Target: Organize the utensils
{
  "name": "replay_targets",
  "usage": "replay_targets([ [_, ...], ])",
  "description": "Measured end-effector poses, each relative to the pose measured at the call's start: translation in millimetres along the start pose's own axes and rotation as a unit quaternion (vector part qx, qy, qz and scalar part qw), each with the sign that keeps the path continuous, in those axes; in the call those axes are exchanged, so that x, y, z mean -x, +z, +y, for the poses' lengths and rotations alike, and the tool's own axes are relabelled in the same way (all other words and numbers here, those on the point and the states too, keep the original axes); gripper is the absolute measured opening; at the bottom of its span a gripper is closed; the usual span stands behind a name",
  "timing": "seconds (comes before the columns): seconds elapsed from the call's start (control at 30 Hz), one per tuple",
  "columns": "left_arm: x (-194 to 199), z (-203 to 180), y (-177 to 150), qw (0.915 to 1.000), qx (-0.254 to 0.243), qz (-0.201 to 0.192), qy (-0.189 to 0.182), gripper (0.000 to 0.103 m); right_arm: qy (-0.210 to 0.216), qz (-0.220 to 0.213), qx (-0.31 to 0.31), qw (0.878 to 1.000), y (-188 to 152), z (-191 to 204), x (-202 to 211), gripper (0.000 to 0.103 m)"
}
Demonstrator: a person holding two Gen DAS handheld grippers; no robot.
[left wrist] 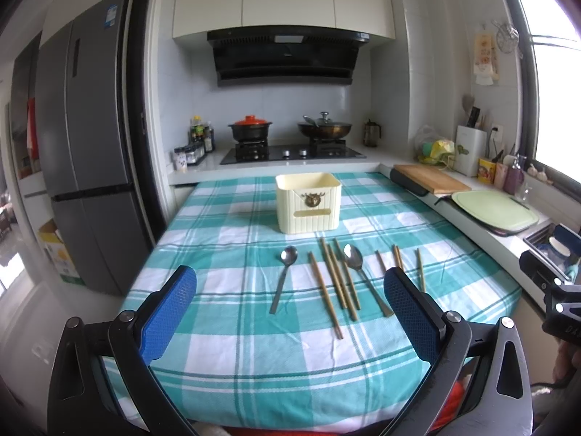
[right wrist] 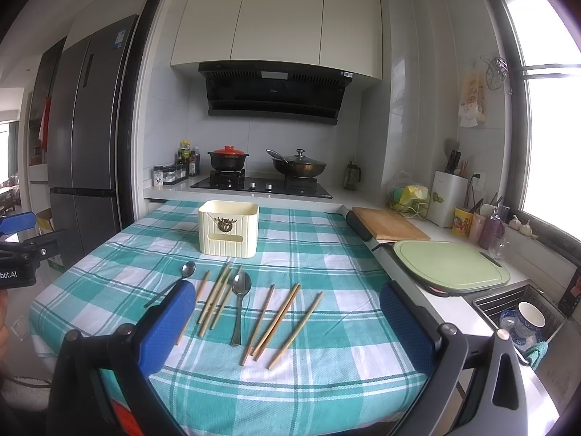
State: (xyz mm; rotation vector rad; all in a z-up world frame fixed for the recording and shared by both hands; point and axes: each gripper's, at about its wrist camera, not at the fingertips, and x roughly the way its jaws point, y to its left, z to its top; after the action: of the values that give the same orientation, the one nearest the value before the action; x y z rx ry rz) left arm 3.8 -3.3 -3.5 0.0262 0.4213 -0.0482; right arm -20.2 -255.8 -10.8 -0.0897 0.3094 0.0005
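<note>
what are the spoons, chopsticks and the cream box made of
Spoons: probably polished steel; the bowls are grey and reflect light. Chopsticks: likely bamboo or wood; matte tan sticks, grain too small to tell. Box: seemingly moulded plastic; smooth cream walls with even ribs, plus a brass-coloured emblem on the front, possibly metal.

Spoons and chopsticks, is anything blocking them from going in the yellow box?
Nothing visible does. The spoons and chopsticks lie flat on the checked cloth, with bare cloth between them and the open-topped box behind.
</note>
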Motion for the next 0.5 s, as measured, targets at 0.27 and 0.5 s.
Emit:
replay_targets([
  [0.27,-3.3,0.0,-0.1,1.0,0.004,0.005,-0.003,0.103,0.0,0.003,0.0,1.0,-2.1,0.7,-0.9,0.103],
  [0.5,-4.7,-2.3,-1.3,0.9999,-0.002,0.006,-0.009,0.103,0.0,0.005,0.0,1.0,-2.5,0.3,-2.4,0.103],
])
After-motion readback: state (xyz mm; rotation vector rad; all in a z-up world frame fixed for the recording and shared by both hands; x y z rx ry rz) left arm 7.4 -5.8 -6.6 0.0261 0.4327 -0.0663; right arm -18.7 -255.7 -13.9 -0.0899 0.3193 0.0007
